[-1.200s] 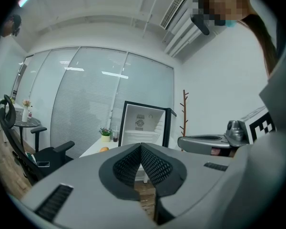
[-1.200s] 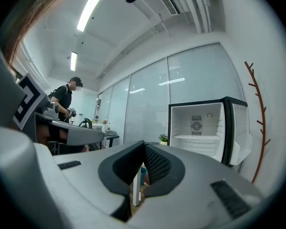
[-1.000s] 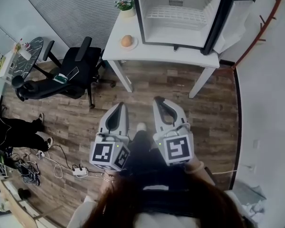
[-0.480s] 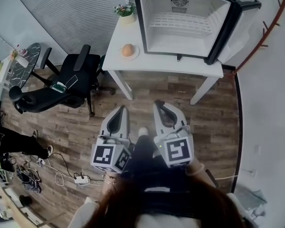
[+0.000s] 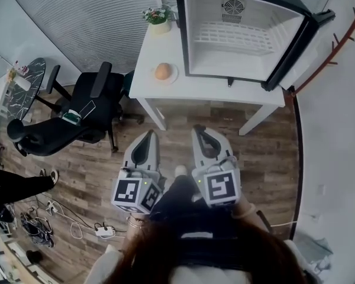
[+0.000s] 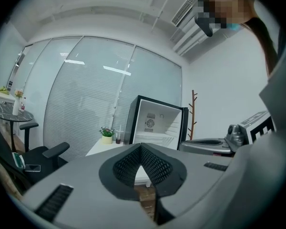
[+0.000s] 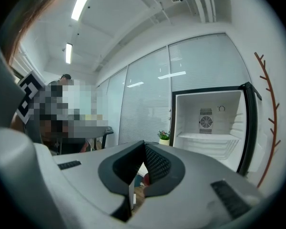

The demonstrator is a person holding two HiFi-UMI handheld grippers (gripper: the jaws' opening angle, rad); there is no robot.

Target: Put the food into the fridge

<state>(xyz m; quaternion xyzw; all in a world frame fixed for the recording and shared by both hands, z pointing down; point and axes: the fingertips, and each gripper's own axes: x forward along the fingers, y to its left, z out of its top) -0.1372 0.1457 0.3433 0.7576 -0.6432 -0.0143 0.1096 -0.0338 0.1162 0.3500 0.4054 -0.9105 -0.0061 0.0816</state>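
Observation:
A small black fridge (image 5: 242,34) stands open on a white table (image 5: 207,87); its white inside with a wire shelf shows nothing stored. An orange round food (image 5: 162,71) lies on a small plate at the table's left part. My left gripper (image 5: 148,136) and right gripper (image 5: 200,132) are held side by side over the wooden floor, well short of the table, both shut with nothing between the jaws. The fridge (image 6: 155,125) shows ahead in the left gripper view, and the fridge (image 7: 212,123) also fills the right of the right gripper view.
A potted plant (image 5: 158,15) stands at the table's back left corner. A black office chair (image 5: 77,108) sits left of the table. Cables and a power strip (image 5: 100,230) lie on the floor at the lower left. A red coat stand (image 5: 328,46) leans by the right wall.
The table and fridge have drawn nearer and shifted right in the head view as the person walks toward them. Both grippers keep the same pose, shut.

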